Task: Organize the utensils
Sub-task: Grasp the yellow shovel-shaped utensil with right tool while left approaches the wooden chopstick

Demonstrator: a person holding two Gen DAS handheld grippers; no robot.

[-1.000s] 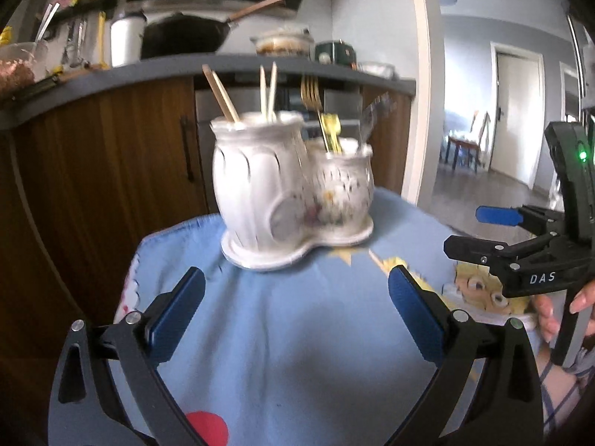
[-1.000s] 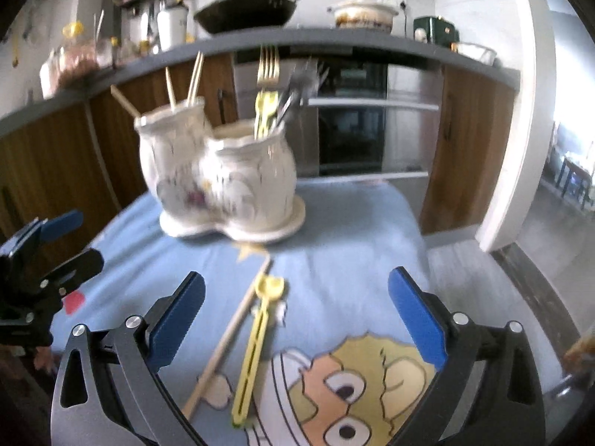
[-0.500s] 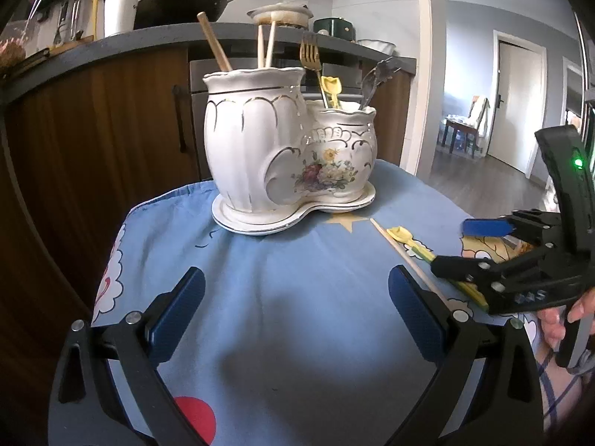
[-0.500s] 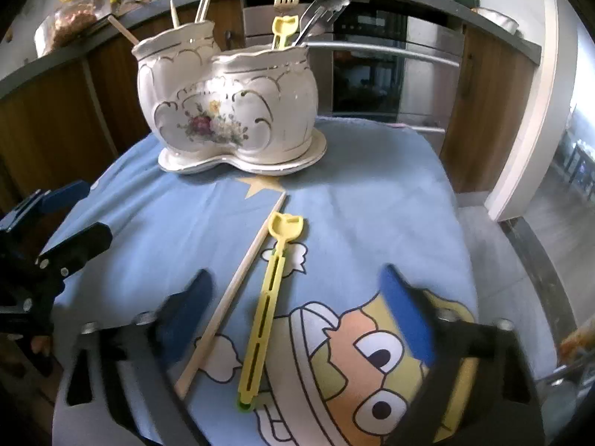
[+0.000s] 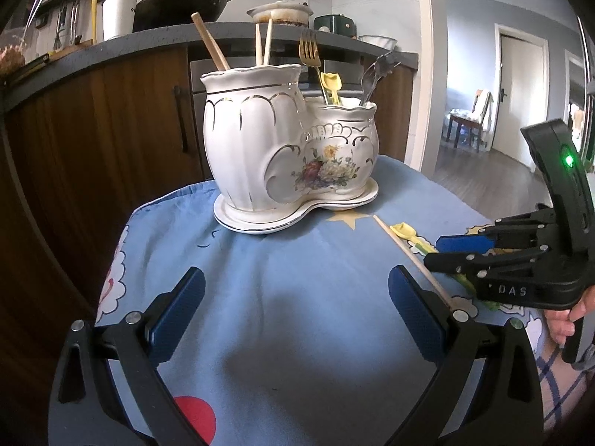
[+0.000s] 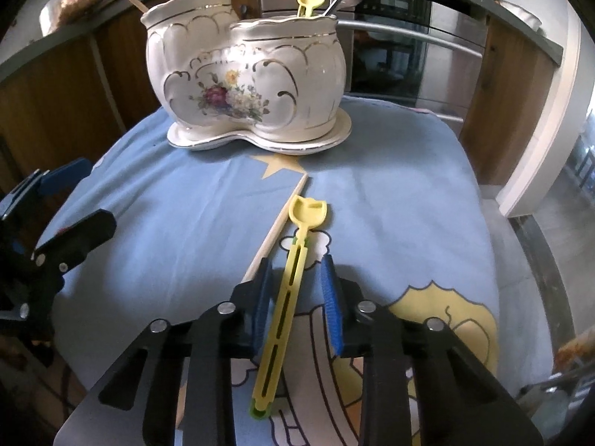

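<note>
A white floral double-pot utensil holder (image 5: pixel 293 148) (image 6: pixel 245 85) stands at the far side of the blue cloth. It holds chopsticks, a gold fork, a yellow utensil and metal utensils. A yellow plastic utensil (image 6: pixel 288 293) and a wooden chopstick (image 6: pixel 277 228) lie on the cloth; both show in the left wrist view, the utensil (image 5: pixel 409 234) and the chopstick (image 5: pixel 409 256). My right gripper (image 6: pixel 295 297) (image 5: pixel 446 251) is low over the yellow utensil, jaws narrowed on either side of its handle with small gaps. My left gripper (image 5: pixel 295 316) is wide open and empty, well short of the holder.
The blue cartoon-print cloth (image 5: pixel 297 334) covers a small table whose edges drop off on the left and right. Wooden cabinets (image 5: pixel 93 130), an oven (image 6: pixel 416 55) and a counter with a wok (image 5: pixel 182 3) stand behind. An open doorway (image 5: pixel 517 93) is at right.
My right gripper has dropped toward the cloth and its jaws have narrowed around the yellow utensil's handle. My left gripper has come closer to the holder and stays open.
</note>
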